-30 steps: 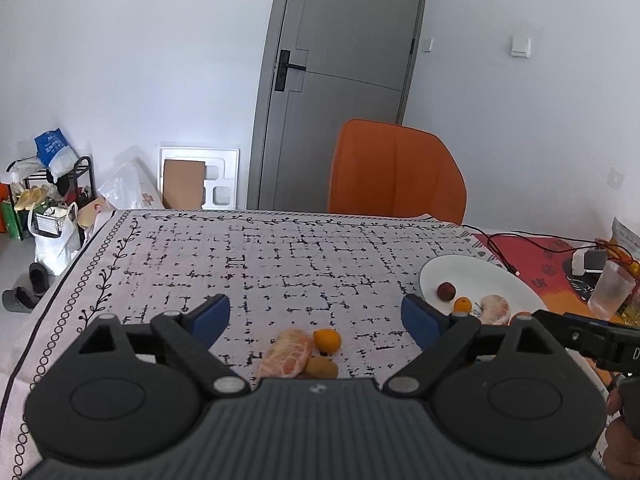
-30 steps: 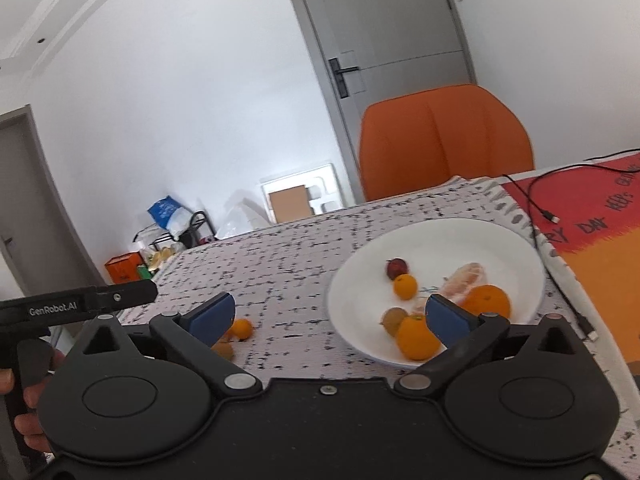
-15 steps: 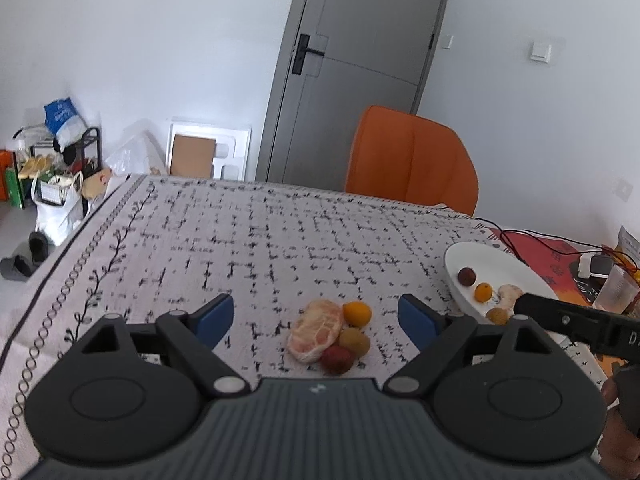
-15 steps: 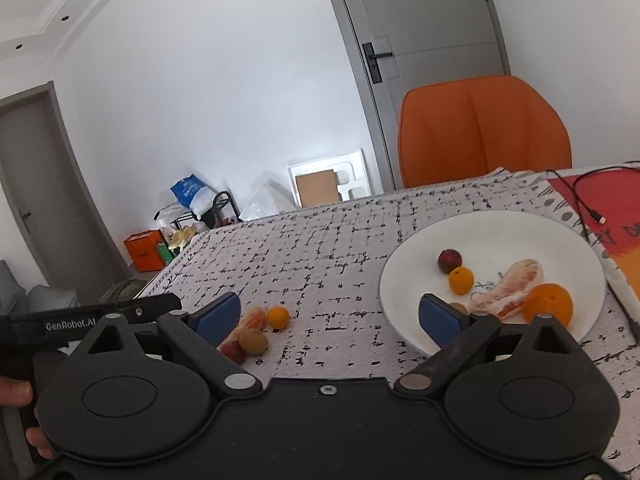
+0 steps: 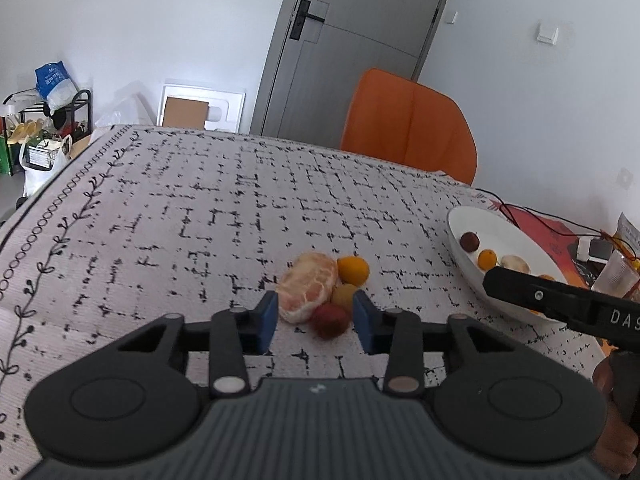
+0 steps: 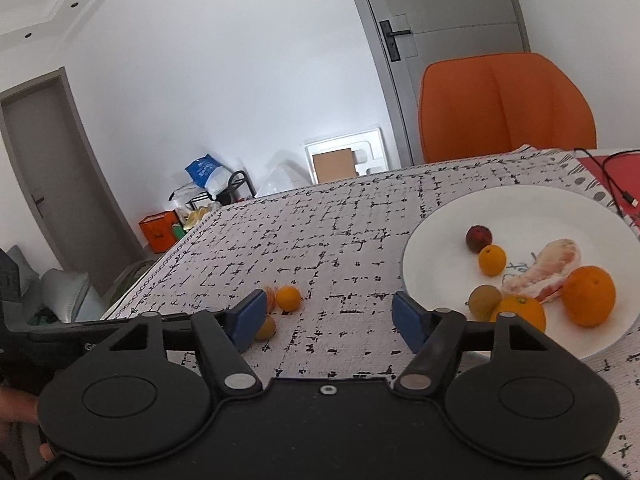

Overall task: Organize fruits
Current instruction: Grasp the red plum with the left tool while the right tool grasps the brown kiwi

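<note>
Left gripper [image 5: 315, 319] released around round red plum [image 5: 330, 320], beside ridged peeled grapefruit [image 5: 307, 285], right gripper [image 6: 329, 316] released beside glossy plate [image 6: 440, 240]

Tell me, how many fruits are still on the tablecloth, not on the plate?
4, all in one clump: the peeled citrus, the small orange behind it, the brownish fruit in the middle, and the red fruit nearest. Another could hide behind them.
</note>
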`<state>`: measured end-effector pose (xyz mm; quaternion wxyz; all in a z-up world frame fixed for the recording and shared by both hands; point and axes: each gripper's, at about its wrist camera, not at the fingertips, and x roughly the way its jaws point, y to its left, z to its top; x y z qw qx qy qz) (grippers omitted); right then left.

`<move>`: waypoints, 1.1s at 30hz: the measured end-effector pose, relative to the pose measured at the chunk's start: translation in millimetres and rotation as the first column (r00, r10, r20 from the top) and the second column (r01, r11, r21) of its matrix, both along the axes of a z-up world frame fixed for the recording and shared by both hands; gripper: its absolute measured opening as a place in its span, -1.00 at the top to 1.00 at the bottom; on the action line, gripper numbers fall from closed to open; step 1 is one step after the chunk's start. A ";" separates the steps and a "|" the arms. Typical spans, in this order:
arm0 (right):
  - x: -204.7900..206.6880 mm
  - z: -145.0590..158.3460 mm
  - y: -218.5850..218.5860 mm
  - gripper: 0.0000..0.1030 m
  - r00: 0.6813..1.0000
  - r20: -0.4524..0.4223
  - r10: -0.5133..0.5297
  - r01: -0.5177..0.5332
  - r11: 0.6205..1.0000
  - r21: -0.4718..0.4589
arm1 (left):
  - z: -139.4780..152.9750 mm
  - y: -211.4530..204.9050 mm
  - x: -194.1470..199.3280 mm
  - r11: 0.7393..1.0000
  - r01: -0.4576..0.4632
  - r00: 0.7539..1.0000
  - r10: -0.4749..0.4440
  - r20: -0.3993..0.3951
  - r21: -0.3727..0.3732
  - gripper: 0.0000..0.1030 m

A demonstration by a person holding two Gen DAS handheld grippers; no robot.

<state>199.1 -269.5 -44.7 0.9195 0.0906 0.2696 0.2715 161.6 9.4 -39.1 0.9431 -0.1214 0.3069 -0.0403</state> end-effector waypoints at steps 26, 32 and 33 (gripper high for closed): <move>7.0 -7.8 27.7 -0.08 0.997 -0.045 0.064 -0.067 0.996 -0.057 | -6.8 -2.5 5.6 1.000 -0.003 1.000 0.003 -0.010 -0.006 0.59; 10.3 -8.7 44.1 -0.02 0.995 -0.059 0.084 -0.089 0.993 -0.076 | -5.2 18.7 -0.7 0.999 -0.046 0.999 0.046 -0.003 -0.023 0.59; 11.8 -8.6 47.1 0.01 0.994 -0.063 0.087 -0.092 0.993 -0.078 | -4.6 22.2 -1.5 0.998 -0.052 0.999 0.052 -0.001 -0.025 0.59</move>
